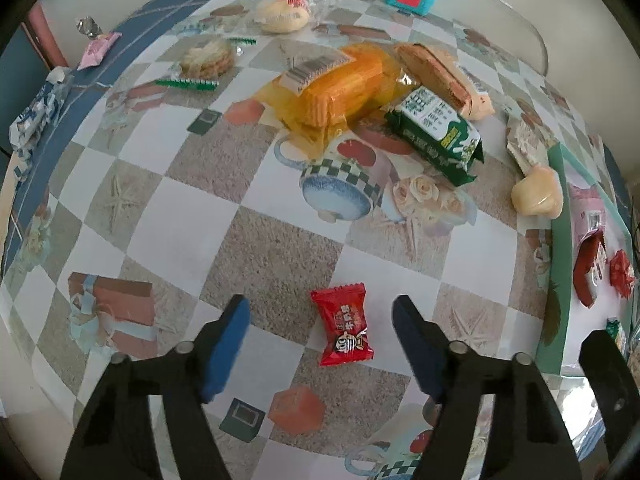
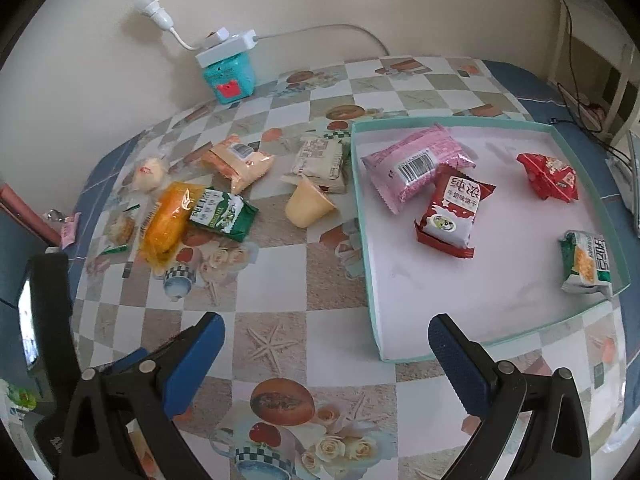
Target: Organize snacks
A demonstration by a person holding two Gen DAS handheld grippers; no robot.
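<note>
My left gripper point(image 1: 320, 312) is open, its jaws on either side of a small red candy packet point(image 1: 342, 326) that lies on the table. Beyond it lie an orange cake pack point(image 1: 340, 84), a green biscuit pack point(image 1: 438, 136), a peach wafer pack point(image 1: 440, 76) and a yellow jelly cup point(image 1: 538, 196). My right gripper point(image 2: 326, 332) is open and empty, above the table just left of the near corner of the teal-rimmed tray point(image 2: 370, 280). The tray holds a pink pack point(image 2: 416, 164), a red biscuit pack point(image 2: 452, 212), a red candy point(image 2: 550, 176) and a green-white pack point(image 2: 586, 264).
A teal box point(image 2: 230, 74) with a white power strip point(image 2: 228, 46) on top stands at the wall. Round cakes point(image 1: 284, 12), a cracker pack point(image 1: 206, 58), a pink candy point(image 1: 98, 50) and a blue-white pack point(image 1: 34, 116) lie along the table's far-left edge. The tray also shows in the left wrist view point(image 1: 558, 280).
</note>
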